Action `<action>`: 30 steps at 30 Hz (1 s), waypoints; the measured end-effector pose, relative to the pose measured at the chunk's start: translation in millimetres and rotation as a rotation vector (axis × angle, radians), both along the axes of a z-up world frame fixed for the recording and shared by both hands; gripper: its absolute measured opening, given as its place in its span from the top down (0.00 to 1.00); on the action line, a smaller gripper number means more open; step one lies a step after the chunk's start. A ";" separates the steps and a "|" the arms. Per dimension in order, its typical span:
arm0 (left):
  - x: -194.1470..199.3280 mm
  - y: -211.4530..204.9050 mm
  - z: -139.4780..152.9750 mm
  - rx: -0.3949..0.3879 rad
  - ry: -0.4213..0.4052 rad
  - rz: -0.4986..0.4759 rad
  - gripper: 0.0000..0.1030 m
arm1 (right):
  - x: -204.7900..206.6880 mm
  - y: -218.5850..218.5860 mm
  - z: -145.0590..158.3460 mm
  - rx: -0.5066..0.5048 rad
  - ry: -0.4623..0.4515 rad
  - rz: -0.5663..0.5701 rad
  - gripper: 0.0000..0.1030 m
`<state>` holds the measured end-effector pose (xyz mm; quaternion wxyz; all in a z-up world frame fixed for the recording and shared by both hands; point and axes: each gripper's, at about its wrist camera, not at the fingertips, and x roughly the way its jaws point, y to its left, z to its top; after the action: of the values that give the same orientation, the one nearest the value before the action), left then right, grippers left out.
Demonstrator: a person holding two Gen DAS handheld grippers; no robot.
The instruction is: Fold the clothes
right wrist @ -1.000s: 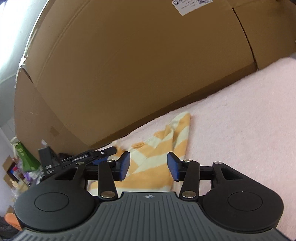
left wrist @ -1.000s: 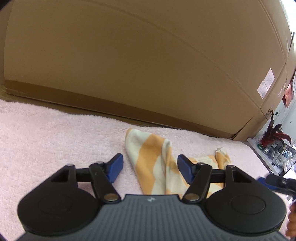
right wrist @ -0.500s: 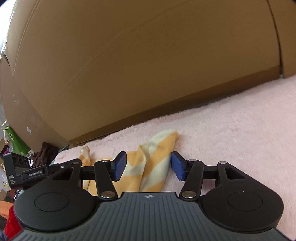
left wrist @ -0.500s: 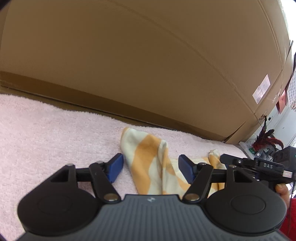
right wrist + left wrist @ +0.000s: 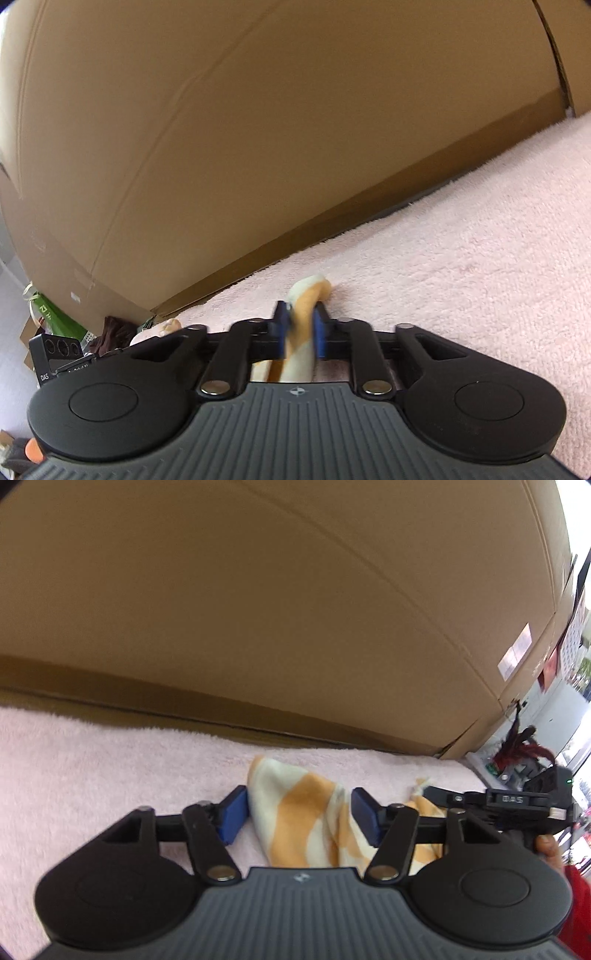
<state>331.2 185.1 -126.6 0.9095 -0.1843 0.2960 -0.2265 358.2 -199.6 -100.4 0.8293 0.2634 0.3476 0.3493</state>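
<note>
**Second corner still to pinch before the cloth can be lifted**

On the left, the left gripper point(image 5: 297, 818) straddles a corner of the orange-and-cream striped cloth point(image 5: 295, 812), which lies bunched on the pink towel point(image 5: 92, 768). Its jaws have just been closing, yet the blue pads point(image 5: 232, 818) stand clear of the fabric on both sides, so it grips nothing. It should probably close fully on that corner before any lift, taking one layer edge and not the whole bunch.

To the right, the right gripper point(image 5: 301, 332) has just closed and is clamped on a rolled fold of cloth.

The big cardboard box point(image 5: 295, 609) behind the towel shows only its outer wall; what it holds cannot be seen
</note>
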 end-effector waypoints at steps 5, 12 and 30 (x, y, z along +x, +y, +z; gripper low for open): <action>3.7 13.0 -8.3 -0.103 0.036 0.000 0.69 | 8.5 1.1 -4.2 0.019 0.018 0.015 0.92; 9.2 12.3 -13.8 -0.197 0.079 -0.060 0.67 | 9.3 3.3 -5.3 0.069 0.005 0.043 0.68; -3.0 -7.0 -1.4 -0.033 -0.002 -0.034 0.89 | 8.7 -1.3 -3.3 0.062 -0.021 0.017 0.93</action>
<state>328.1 178.1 -128.0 0.9025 -0.1939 0.2946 -0.2470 366.9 -200.9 -103.7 0.8213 0.2821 0.3304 0.3697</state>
